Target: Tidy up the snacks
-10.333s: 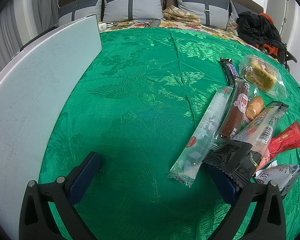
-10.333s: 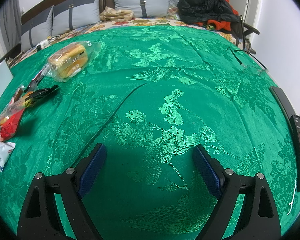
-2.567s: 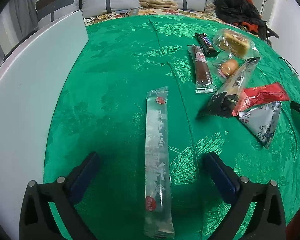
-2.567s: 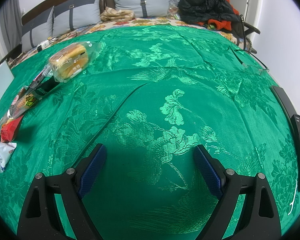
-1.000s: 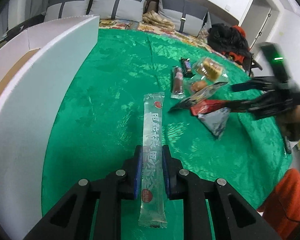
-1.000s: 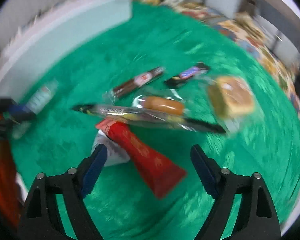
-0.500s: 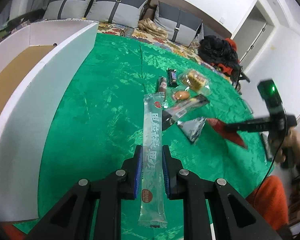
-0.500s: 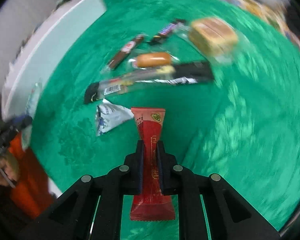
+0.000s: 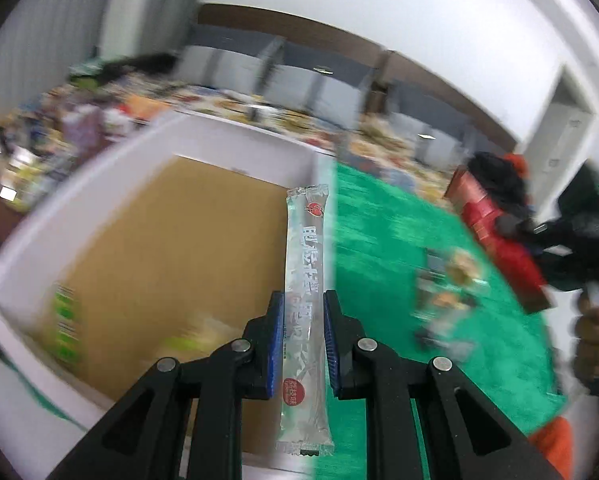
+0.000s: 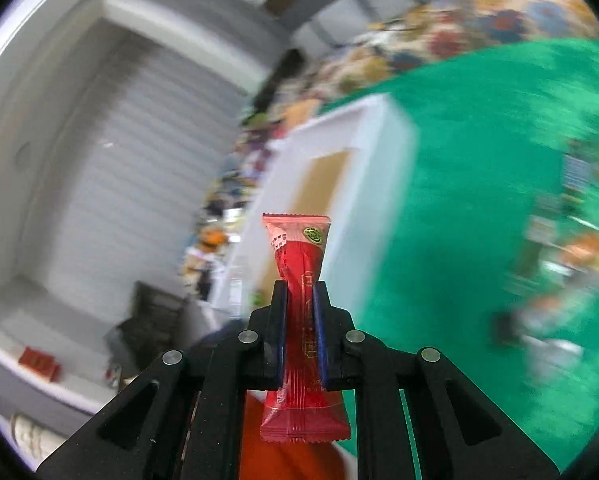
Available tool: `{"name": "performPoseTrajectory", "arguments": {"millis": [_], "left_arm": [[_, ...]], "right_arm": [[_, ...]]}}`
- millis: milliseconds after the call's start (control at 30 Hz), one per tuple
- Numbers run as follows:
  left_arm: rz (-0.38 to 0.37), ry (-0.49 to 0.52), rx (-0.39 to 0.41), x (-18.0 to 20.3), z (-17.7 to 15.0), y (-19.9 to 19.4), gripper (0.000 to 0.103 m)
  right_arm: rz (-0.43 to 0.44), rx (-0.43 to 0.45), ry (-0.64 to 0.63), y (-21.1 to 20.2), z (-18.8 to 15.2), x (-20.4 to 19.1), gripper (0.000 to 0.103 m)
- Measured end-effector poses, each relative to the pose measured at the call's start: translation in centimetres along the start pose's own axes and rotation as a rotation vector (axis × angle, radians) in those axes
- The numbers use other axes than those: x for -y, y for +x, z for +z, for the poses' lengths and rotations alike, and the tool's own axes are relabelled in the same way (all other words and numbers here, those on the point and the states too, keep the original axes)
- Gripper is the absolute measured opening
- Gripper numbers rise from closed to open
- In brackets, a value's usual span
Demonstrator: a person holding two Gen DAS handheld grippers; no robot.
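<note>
My left gripper (image 9: pixel 302 300) is shut on a long clear snack packet (image 9: pixel 305 256) with a red round label, held in the air over the right wall of a white box (image 9: pixel 79 200) with a brown cardboard floor. My right gripper (image 10: pixel 300 292) is shut on a red snack packet (image 10: pixel 299 256), also lifted. The left wrist view shows that red packet (image 9: pixel 499 240) at the right, in the right gripper (image 9: pixel 511 224), above the green cloth (image 9: pixel 379 248). The white box (image 10: pixel 363 136) lies ahead in the right wrist view, blurred.
Several other snacks (image 9: pixel 447 288) lie blurred on the green cloth to the right of the box. Green-printed items (image 9: pixel 65 324) lie inside the box near its front left. A person's hand (image 9: pixel 595 340) and orange sleeve (image 9: pixel 551 444) are at the right edge. Pillows (image 9: pixel 299 76) stand behind.
Both grippers have risen and swung left toward the white box with their packets. The right gripper, open a second ago over the red packet, closed on it and lifted it.
</note>
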State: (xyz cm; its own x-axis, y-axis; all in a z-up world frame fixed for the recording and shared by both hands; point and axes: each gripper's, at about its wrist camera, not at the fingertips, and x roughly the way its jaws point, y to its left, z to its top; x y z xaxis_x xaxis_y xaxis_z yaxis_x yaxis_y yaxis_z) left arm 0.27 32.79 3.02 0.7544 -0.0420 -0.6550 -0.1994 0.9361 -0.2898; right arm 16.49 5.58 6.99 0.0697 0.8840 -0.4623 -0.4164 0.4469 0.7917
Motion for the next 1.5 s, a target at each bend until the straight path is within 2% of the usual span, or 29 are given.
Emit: {"name": "performPoseTrajectory", "arguments": {"millis": [100, 133, 167, 200, 233, 267, 367, 467, 567, 600, 733, 800, 933, 1067, 1200, 1367, 1500], "left_arm": [[0.12, 0.006, 0.0, -3.4, 1.3, 0.6, 0.019], [0.174, 0.003, -0.012, -4.8, 1.7, 1.2, 0.023], [0.196, -0.003, -0.023, -5.6, 1.7, 1.6, 0.04], [0.228, -0.024, -0.037, -6.8, 1.7, 2.1, 0.069], [0.264, -0.052, -0.039, -7.8, 1.5, 2.2, 0.08], [0.28, -0.066, -0.029, -8.2, 1.0, 2.0, 0.084], [0.273, -0.096, 0.015, -8.8, -0.7, 0.8, 0.084], [0.241, -0.085, 0.032, -7.3, -2.3, 0.2, 0.084], [0.181, -0.032, 0.048, -3.4, -3.4, -0.4, 0.084], [0.143, -0.008, 0.056, -1.7, -3.9, -0.7, 0.084], [-0.016, 0.093, 0.059, 5.8, -5.3, -0.7, 0.087], [-0.068, 0.137, 0.039, 9.4, -6.3, 0.3, 0.097], [-0.123, 0.237, -0.079, 15.7, -9.1, 5.5, 0.098], [-0.092, 0.286, -0.167, 18.6, -10.9, 10.2, 0.098], [-0.022, 0.304, -0.206, 19.0, -11.3, 14.0, 0.098], [0.012, 0.328, -0.23, 18.7, -11.4, 17.3, 0.098], [0.018, 0.307, -0.222, 18.3, -11.6, 18.0, 0.098]], "right_arm": [[0.02, -0.013, -0.03, 6.4, 0.7, -4.5, 0.014], [0.016, -0.003, -0.041, 8.6, 0.7, -5.8, 0.018], [-0.005, 0.009, -0.058, 9.4, 0.7, -6.4, 0.027], [-0.057, 0.024, -0.094, 10.3, 0.5, -7.3, 0.057], [-0.127, 0.036, -0.144, 11.0, 0.2, -8.0, 0.075], [-0.18, 0.057, -0.191, 11.1, -0.5, -8.3, 0.075], [-0.307, 0.09, -0.339, 10.5, -3.1, -7.4, 0.074], [-0.461, 0.111, -0.397, 6.4, -6.1, -2.1, 0.074], [-0.651, 0.154, -0.4, 1.7, -7.9, 4.8, 0.074], [-0.745, 0.169, -0.392, -0.5, -8.8, 7.6, 0.074], [-0.986, 0.201, -0.334, -7.4, -10.9, 14.8, 0.074], [-1.049, 0.216, -0.268, -10.4, -11.3, 17.5, 0.074], [-1.095, 0.209, -0.147, -13.3, -11.1, 21.2, 0.074], [-1.1, 0.208, -0.074, -15.5, -12.6, 23.1, 0.074], [-1.056, 0.254, -0.02, -16.8, -13.7, 23.9, 0.081], [-1.056, 0.245, -0.019, -16.4, -13.6, 24.3, 0.085], [-1.058, 0.245, -0.018, -16.4, -13.8, 24.2, 0.085]]}}
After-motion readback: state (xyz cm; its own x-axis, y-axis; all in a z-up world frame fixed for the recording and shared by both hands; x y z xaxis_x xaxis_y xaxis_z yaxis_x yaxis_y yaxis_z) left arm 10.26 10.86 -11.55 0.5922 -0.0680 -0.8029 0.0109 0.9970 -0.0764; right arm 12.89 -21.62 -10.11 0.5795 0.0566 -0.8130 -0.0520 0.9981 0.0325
